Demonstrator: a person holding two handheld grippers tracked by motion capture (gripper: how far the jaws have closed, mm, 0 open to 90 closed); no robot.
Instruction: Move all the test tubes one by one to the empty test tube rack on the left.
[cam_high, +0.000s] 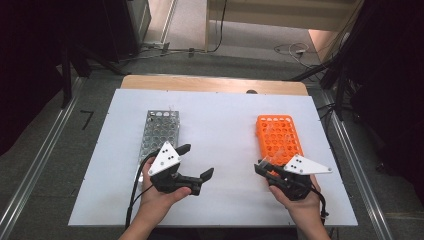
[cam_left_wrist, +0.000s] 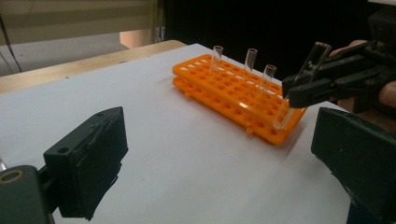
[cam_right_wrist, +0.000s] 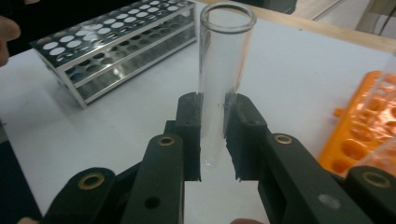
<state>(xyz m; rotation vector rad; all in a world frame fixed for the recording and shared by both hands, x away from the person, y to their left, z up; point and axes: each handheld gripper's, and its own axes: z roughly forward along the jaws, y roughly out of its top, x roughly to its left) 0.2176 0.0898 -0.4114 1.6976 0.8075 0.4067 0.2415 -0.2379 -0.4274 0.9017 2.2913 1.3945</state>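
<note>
White table, 2 racks, 1 orange, 1 metal, 4 tubes.

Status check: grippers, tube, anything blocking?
Right gripper shut on glass tube, clear of orange rack. Left gripper open, holding nothing. Open table toward metal rack.

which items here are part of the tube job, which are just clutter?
In play:
- glass test tube, clamped in the right gripper
- orange rack, three tubes standing in it
- metal rack
- left gripper, open, holding nothing

Lying about:
- cables on the floor beyond the table
- dark frames at the sides
</note>
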